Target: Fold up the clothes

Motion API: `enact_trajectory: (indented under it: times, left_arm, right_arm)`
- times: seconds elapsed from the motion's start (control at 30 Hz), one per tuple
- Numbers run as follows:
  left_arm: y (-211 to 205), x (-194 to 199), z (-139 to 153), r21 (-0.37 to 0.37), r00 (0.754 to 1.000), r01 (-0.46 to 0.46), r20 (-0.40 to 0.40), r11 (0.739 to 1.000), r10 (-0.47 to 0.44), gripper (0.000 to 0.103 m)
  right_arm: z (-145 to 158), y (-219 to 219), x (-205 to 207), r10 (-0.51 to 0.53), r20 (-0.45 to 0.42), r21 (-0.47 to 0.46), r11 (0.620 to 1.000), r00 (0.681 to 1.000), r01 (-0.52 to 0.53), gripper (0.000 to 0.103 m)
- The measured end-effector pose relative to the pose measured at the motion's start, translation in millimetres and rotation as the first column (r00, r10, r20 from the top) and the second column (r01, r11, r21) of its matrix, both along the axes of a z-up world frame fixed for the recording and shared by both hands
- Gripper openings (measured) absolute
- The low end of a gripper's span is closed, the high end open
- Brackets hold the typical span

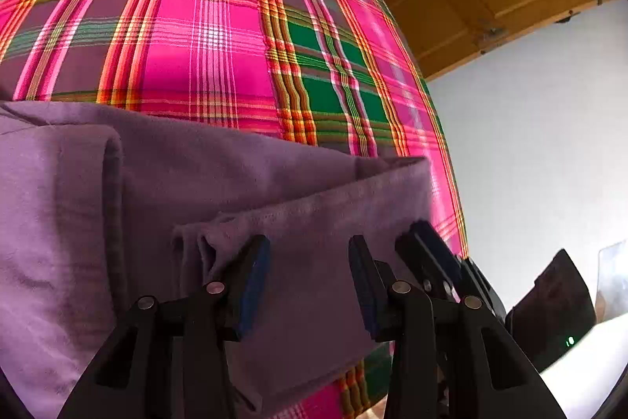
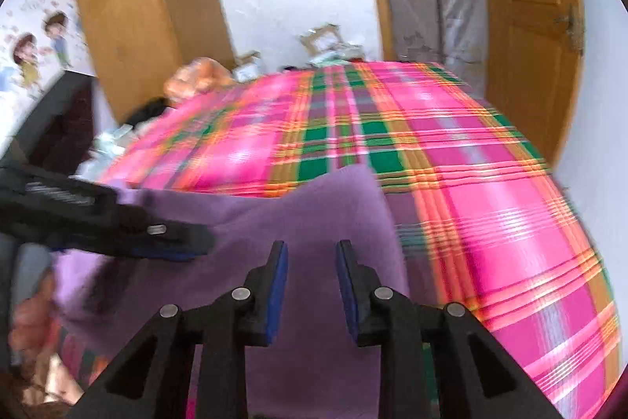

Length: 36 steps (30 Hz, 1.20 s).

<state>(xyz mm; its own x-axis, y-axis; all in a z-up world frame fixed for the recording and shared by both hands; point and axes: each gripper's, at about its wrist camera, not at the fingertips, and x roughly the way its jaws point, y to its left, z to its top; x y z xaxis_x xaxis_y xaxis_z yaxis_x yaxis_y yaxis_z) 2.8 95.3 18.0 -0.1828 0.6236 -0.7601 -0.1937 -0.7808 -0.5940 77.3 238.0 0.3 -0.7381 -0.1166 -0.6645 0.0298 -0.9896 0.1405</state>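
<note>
A purple garment (image 1: pixel 165 183) lies partly folded on a bed covered with a pink, green and orange plaid sheet (image 1: pixel 204 26). In the left wrist view the cloth fills the lower left, with a rolled fold running down its left part and a doubled layer whose straight edge ends near the sheet's right side.

The left tool (image 1: pixel 310 281) hangs over that doubled layer with its jaws standing well apart. The blue pads (image 1: pixel 251 285) show purple cloth in the gap between them, but neither pad presses on it, so it has hold of nothing. A small pleat of the garment sits just beside its left fingertip.

The right tool (image 2: pixel 312 285) has its jaws part open, narrower than the left one's, and nothing is pinched between them. The purple cloth lies under and ahead of it, rising to a soft peak just beyond its tips. Its view is smeared with blur. In the left wrist view the right tool shows just beside the left one, at the garment's right edge, and the left tool crosses the left side of the right wrist view over the same cloth.

Behind the bed stand wooden doors (image 2: pixel 526 6) and a white wall (image 1: pixel 530 144).
</note>
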Motion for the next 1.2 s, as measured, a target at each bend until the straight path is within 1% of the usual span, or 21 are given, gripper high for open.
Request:
enact_trajectory:
  times: [0.03, 0.07, 0.1, 0.13, 0.17, 0.27, 0.37, 0.43, 0.53, 0.67, 0.8, 0.83, 0.9, 0.93, 1.0, 1.03, 1.13, 1.2]
  left_arm:
    - [0.4, -0.8, -0.7, 0.0, 1.0, -0.002, -0.001, 1.0, 0.002, 0.042]
    - [0.9, -1.7, -1.5, 0.001, 1.0, -0.004, -0.002, 1.0, 0.004, 0.042]
    - [1.4, -2.9, -2.4, 0.002, 1.0, -0.003, -0.002, 1.0, 0.003, 0.042]
    - [1.7, -4.3, -4.2, 0.003, 1.0, -0.004, 0.004, 1.0, 0.004, 0.042]
    - [2.2, -5.8, -5.8, 0.004, 1.0, -0.006, 0.01, 1.0, 0.006, 0.042]
    - [4.7, -9.3, -7.3, 0.01, 1.0, -0.01, 0.013, 1.0, 0.01, 0.042]
    - [6.5, -8.3, -6.1, -0.002, 1.0, -0.007, 0.008, 1.0, 0.007, 0.042]
    - [5.9, -8.0, -6.0, -0.002, 1.0, -0.002, 0.006, 1.0, 0.002, 0.042]
    - [4.4, -9.2, -7.1, 0.012, 1.0, -0.007, 0.013, 1.0, 0.007, 0.042]
    - [6.1, -7.9, -6.0, 0.003, 1.0, -0.003, 0.003, 1.0, 0.003, 0.042]
    - [4.4, -9.5, -7.4, 0.018, 1.0, 0.008, 0.004, 1.0, -0.008, 0.042]
    - [3.6, -10.0, -7.8, 0.024, 1.0, 0.008, 0.008, 1.0, -0.008, 0.042]
    - [2.0, -11.1, -8.7, 0.037, 1.0, 0.01, 0.014, 0.999, -0.01, 0.042]
    - [2.3, -11.0, -8.5, 0.036, 1.0, 0.011, 0.014, 0.999, -0.011, 0.042]
    - [2.7, -10.8, -8.3, 0.035, 1.0, 0.012, 0.014, 0.999, -0.013, 0.042]
    - [2.6, -10.8, -8.3, 0.036, 1.0, 0.012, 0.013, 0.999, -0.013, 0.042]
    - [2.4, -11.7, -9.0, 0.041, 1.0, 0.007, 0.021, 0.999, -0.008, 0.042]
    - [2.6, -12.9, -9.6, 0.043, 1.0, 0.005, 0.028, 0.999, -0.006, 0.042]
  right_arm:
    - [-2.0, 3.3, -0.8, -0.018, 0.009, 0.004, 1.0, 1.0, 0.018, 0.024]
    - [-4.1, 6.5, -1.9, -0.037, 0.019, 0.008, 0.999, 0.999, 0.037, 0.021]
    - [-8.0, 9.3, -6.3, -0.053, 0.048, 0.018, 0.998, 0.997, 0.052, 0.019]
    - [-12.2, 11.0, -8.8, -0.062, 0.065, 0.031, 0.998, 0.996, 0.06, 0.014]
    - [-16.0, 12.7, -10.9, -0.07, 0.078, 0.044, 0.997, 0.994, 0.067, 0.013]
    - [-17.9, 15.8, -9.9, -0.064, 0.07, 0.046, 0.997, 0.995, 0.061, 0.013]
    - [-16.2, 17.7, -11.7, -0.063, 0.08, 0.042, 0.997, 0.995, 0.059, 0.013]
    - [-13.0, 16.2, -16.8, -0.041, 0.091, 0.048, 0.998, 0.995, 0.037, 0.012]
    - [2.9, 20.0, -12.6, -0.039, 0.052, 0.034, 0.999, 0.998, 0.037, 0.013]
    - [11.8, 14.9, -27.1, 0.0, 0.031, 0.042, 0.999, 1.0, -0.001, 0.014]
    - [-10.3, 16.5, -51.8, -0.066, 0.151, 0.122, 0.991, 0.986, 0.048, 0.014]
    - [-11.5, 18.5, -52.6, -0.067, 0.148, 0.109, 0.993, 0.987, 0.051, 0.015]
    - [-12.4, 26.0, -53.9, -0.076, 0.155, 0.075, 0.995, 0.985, 0.065, 0.024]
    - [-13.0, 29.2, -54.7, -0.08, 0.159, 0.063, 0.995, 0.984, 0.071, 0.025]
    - [-14.7, 35.7, -56.4, -0.084, 0.171, 0.018, 0.996, 0.982, 0.082, 0.025]
    - [-14.9, 37.3, -55.9, -0.085, 0.172, 0.007, 0.996, 0.982, 0.085, 0.025]
    - [-14.0, 36.3, -56.0, -0.076, 0.172, 0.014, 0.997, 0.982, 0.075, 0.025]
    - [-11.3, 42.6, -54.8, -0.077, 0.183, -0.03, 0.996, 0.98, 0.084, 0.025]
